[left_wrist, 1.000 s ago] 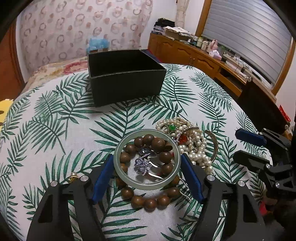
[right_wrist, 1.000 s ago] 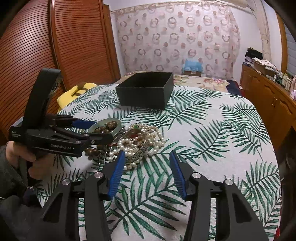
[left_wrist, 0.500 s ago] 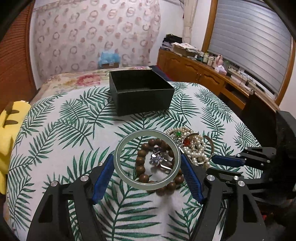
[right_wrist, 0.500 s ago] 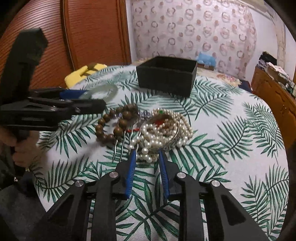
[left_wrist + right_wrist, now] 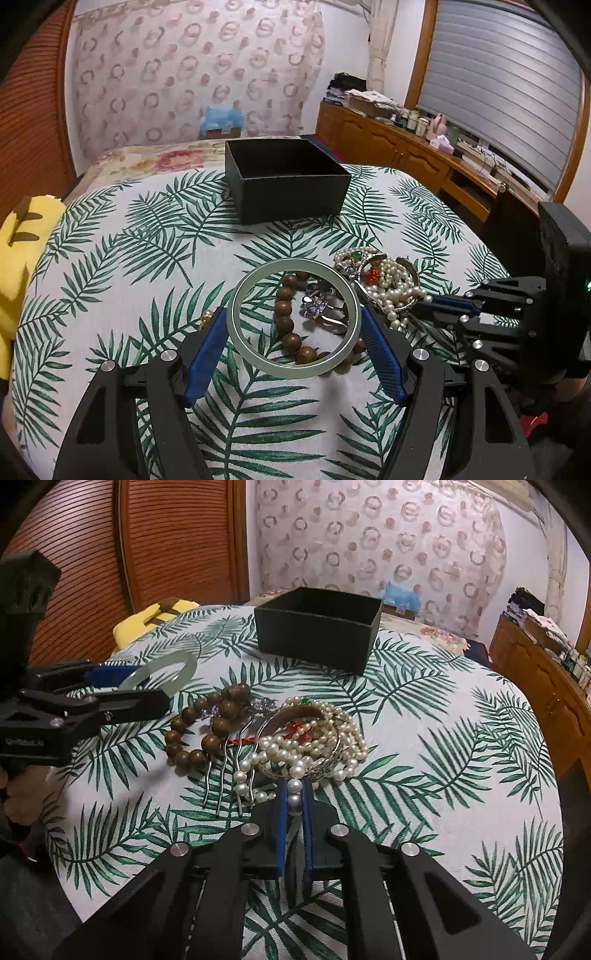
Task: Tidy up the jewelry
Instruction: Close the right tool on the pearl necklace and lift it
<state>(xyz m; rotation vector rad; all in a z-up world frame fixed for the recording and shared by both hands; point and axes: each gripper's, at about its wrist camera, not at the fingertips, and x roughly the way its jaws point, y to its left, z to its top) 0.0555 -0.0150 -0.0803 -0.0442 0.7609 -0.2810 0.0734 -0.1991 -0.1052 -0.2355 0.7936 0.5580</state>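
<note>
My left gripper [image 5: 293,325] is shut on a pale green jade bangle [image 5: 236,314] and holds it above the table; the bangle also shows in the right wrist view [image 5: 173,672]. Below lie a brown wooden bead bracelet [image 5: 199,731], a purple crystal hair comb [image 5: 317,299] and a heap of pearl strands [image 5: 314,738] with a metal bangle. My right gripper [image 5: 293,801] is shut on pearls at the heap's near edge. An open black box [image 5: 288,184] stands further back, apart from both grippers.
The table wears a palm-leaf cloth [image 5: 147,229]. A yellow cushion [image 5: 22,236] lies at its left edge. A wooden sideboard [image 5: 424,162] with clutter runs along the right wall. A small gold piece [image 5: 205,317] lies by the left finger.
My left gripper has lifted the jade bangle off the bead bracelet and drawn back. My right gripper has moved in to the pearl heap and closed on pearls.
</note>
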